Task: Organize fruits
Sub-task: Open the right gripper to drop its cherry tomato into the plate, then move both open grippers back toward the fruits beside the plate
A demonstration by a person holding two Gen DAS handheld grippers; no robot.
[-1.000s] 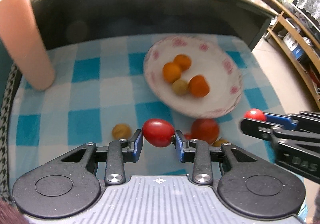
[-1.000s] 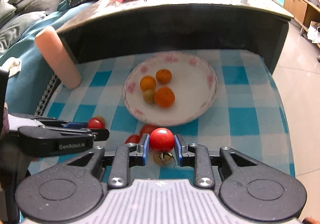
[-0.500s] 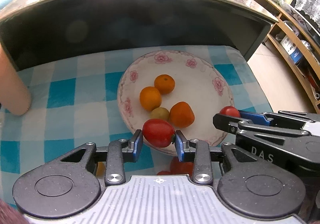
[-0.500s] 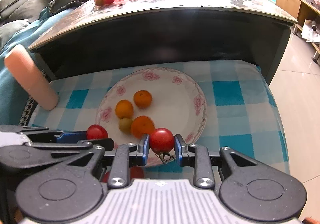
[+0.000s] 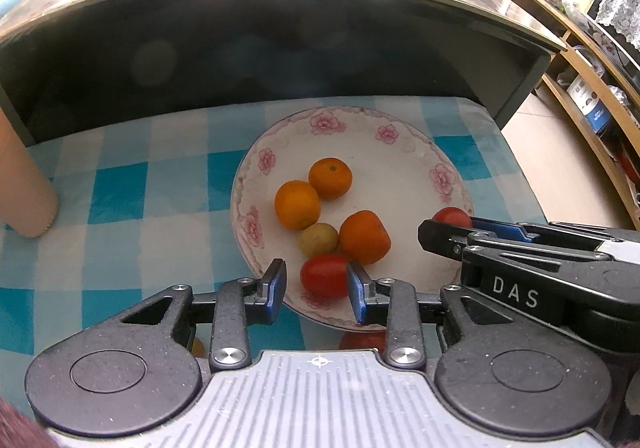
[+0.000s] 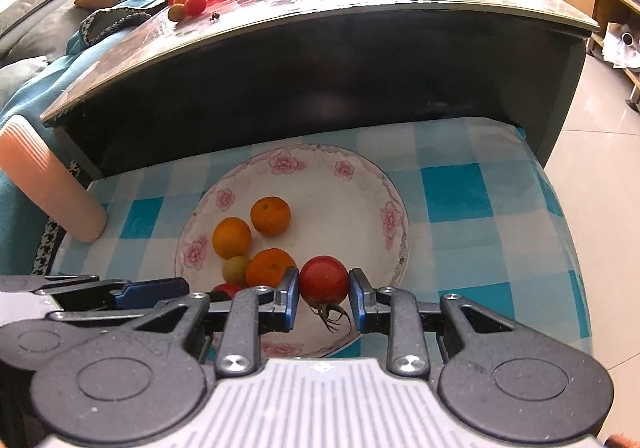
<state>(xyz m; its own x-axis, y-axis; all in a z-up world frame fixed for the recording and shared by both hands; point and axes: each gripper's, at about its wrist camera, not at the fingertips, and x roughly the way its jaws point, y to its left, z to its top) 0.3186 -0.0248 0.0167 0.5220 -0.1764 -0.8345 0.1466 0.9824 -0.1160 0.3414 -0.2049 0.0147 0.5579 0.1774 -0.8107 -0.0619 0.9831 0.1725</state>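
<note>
Both of your grippers have come in over the near rim of the flowered plate [image 5: 404,136] since a second ago, and the left gripper [image 5: 318,284] now stands spread, its left pad clear of the oval red tomato [image 5: 324,275] lying on the plate beside the oranges [image 5: 297,205]. Your right gripper [image 6: 323,293] pinches a round red tomato [image 6: 323,279] above the plate's near edge, stem hanging below. Another red fruit [image 5: 362,340] on the checked cloth [image 5: 116,192] is mostly hidden under the left gripper's body.

Pink-flowered white plate [image 5: 404,152], blue-and-white checked cloth [image 5: 132,200], red tomatoes [image 6: 323,279].
</note>
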